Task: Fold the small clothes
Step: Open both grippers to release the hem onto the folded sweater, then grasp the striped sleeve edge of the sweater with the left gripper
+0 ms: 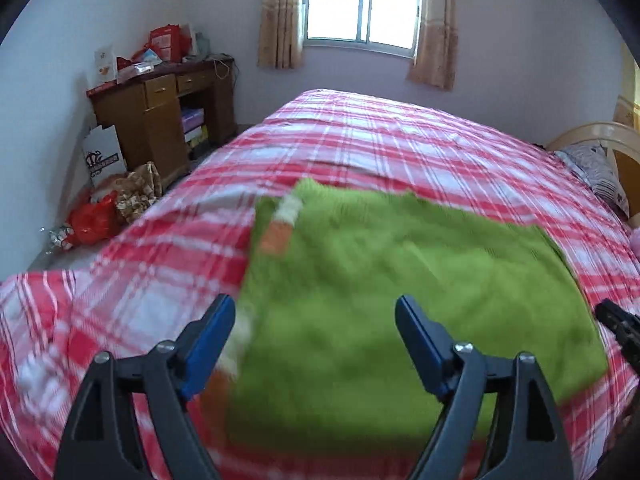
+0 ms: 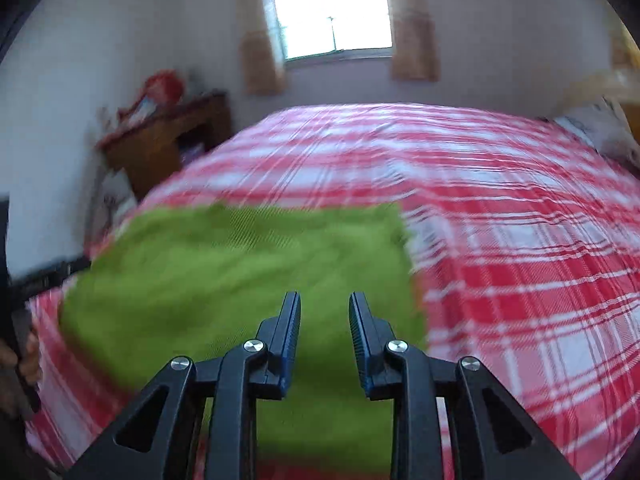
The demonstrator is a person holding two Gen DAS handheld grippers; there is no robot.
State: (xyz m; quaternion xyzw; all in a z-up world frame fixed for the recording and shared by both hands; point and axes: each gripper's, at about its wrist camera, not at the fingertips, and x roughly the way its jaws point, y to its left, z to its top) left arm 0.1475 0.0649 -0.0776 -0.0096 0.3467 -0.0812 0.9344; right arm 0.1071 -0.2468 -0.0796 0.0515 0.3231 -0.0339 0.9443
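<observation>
A green knitted garment [image 1: 400, 280] lies folded flat on the red plaid bed [image 1: 380, 144]. A white and orange striped cuff [image 1: 282, 222] shows at its far left corner. My left gripper [image 1: 315, 312] is open wide and empty above the garment's near left part. In the right wrist view the garment [image 2: 240, 272] lies at the left. My right gripper [image 2: 325, 304] is open, its jaws a narrow gap apart, empty above the garment's near right part. The right gripper shows at the right edge of the left wrist view [image 1: 620, 328]. Both views are blurred.
A wooden desk [image 1: 160, 120] with clutter stands at the far left wall. Bags [image 1: 108, 208] lie on the floor beside it. A pillow [image 1: 596, 172] and a headboard [image 1: 600, 132] are at the right. A window [image 1: 362, 4] is behind the bed.
</observation>
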